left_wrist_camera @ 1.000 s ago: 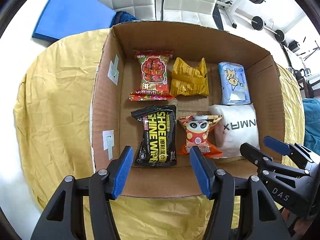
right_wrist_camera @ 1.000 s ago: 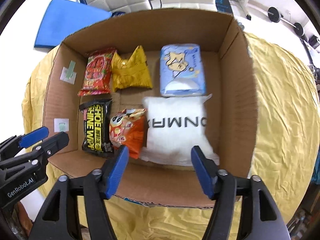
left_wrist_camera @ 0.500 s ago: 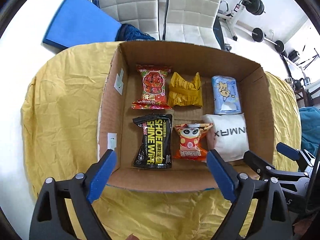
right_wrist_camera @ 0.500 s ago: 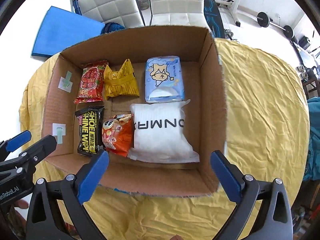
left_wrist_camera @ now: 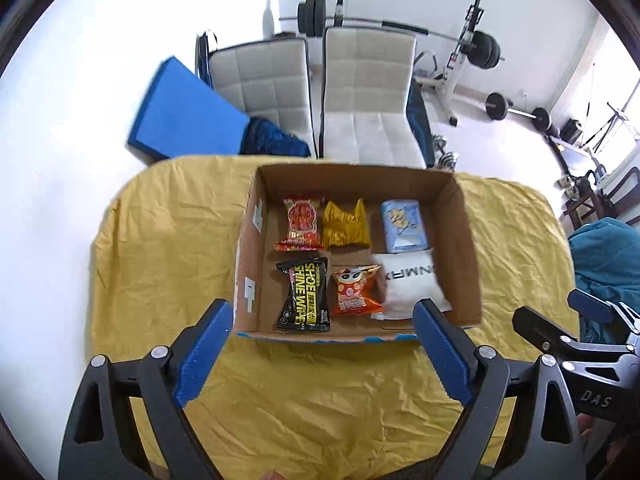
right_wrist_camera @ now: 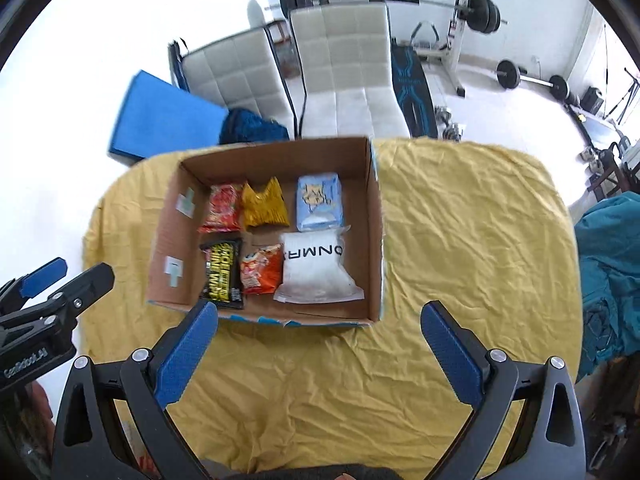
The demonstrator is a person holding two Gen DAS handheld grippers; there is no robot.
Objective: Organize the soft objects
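Cardboard box (left_wrist_camera: 466, 240) sits on the yellow-covered table (left_wrist_camera: 168, 240) in my left wrist view, toward the far edge, its open top facing up. Six soft packs lie flat inside in two rows. Far row, left to right: red snack pack (left_wrist_camera: 301, 222), yellow pack (left_wrist_camera: 345, 225), light blue tissue pack (left_wrist_camera: 404, 226). Near row: black shoe-wipe pack (left_wrist_camera: 305, 300), orange snack pack (left_wrist_camera: 354, 290), white pouch (left_wrist_camera: 410, 284). The black pack's long axis runs from the near wall to the far wall, as do the red and the blue packs' axes. The white pouch touches the orange pack's right side, its lettering running across the box. My left gripper (left_wrist_camera: 322, 354) hangs over bare cloth just short of the box's near wall, jaws spread wide with nothing between them. My right gripper (left_wrist_camera: 560, 324) shows at the right edge.

From my right wrist view, the box (right_wrist_camera: 168, 224) lies left of centre, the same six packs in place: red (right_wrist_camera: 222, 208), yellow (right_wrist_camera: 264, 204), blue (right_wrist_camera: 320, 200), black (right_wrist_camera: 222, 274), orange (right_wrist_camera: 260, 270), white (right_wrist_camera: 316, 270). My right gripper (right_wrist_camera: 318, 340) is over the cloth near the box's near right corner, jaws spread wide and empty. White chairs (right_wrist_camera: 340, 64) stand beyond the table's far edge.
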